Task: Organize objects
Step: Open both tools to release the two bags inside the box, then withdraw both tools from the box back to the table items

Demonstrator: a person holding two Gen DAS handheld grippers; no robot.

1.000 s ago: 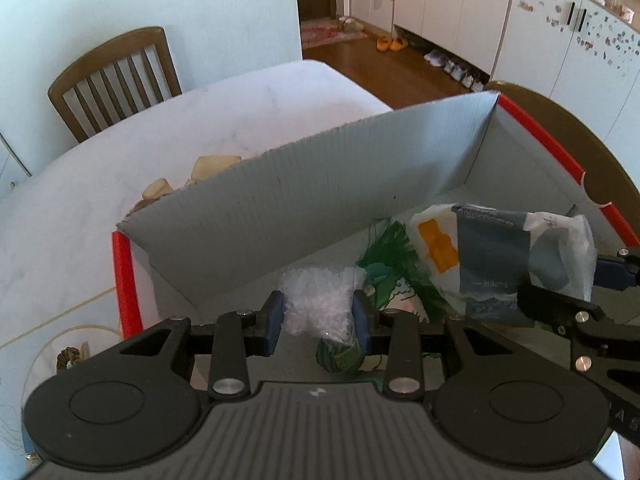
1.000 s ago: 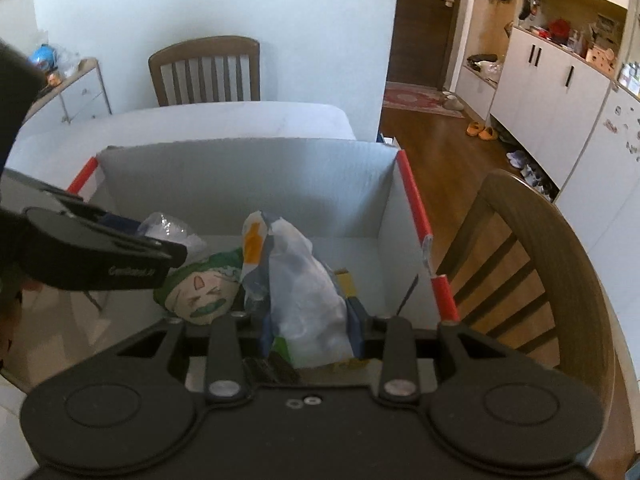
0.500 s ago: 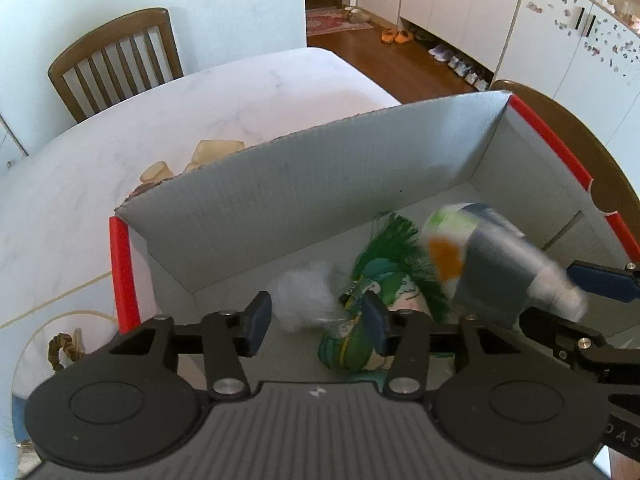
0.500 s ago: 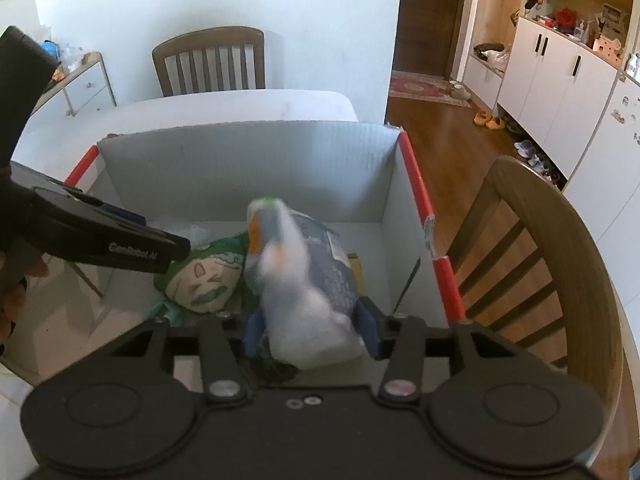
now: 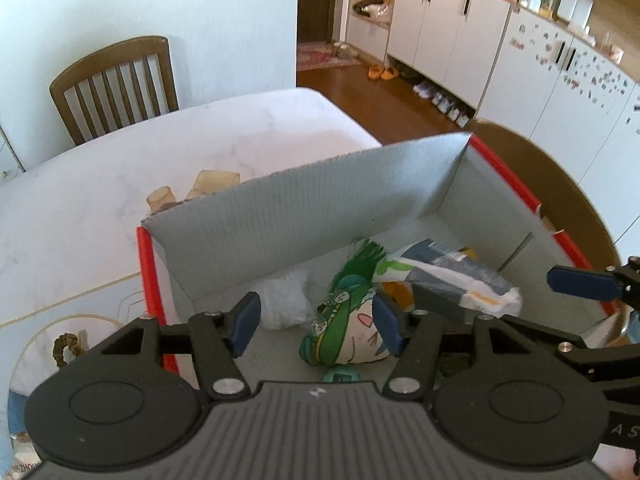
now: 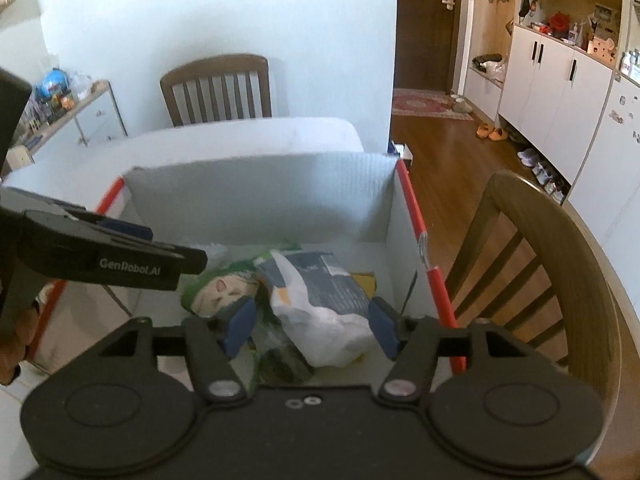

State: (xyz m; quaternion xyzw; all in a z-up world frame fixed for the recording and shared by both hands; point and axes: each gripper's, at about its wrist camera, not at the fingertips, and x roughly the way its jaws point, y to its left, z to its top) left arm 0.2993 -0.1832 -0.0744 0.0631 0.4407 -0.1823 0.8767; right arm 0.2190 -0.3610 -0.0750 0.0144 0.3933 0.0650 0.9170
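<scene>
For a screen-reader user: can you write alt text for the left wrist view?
The left tongs hang open over a grey box with red edges, nothing between their blue pads. On its floor lie a clear bag, a green cartoon pouch and a grey-and-white packet. The box sits on a white table.

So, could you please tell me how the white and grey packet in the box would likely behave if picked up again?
The white and grey packet looks like soft, crinkled film, so it would probably sag and deform rather than stay stiff. Its glossy wrap may be slippery between claw pads. It lies slumped against the green cartoon pouch, which suggests light, loose contents, though I can't confirm that.
</scene>
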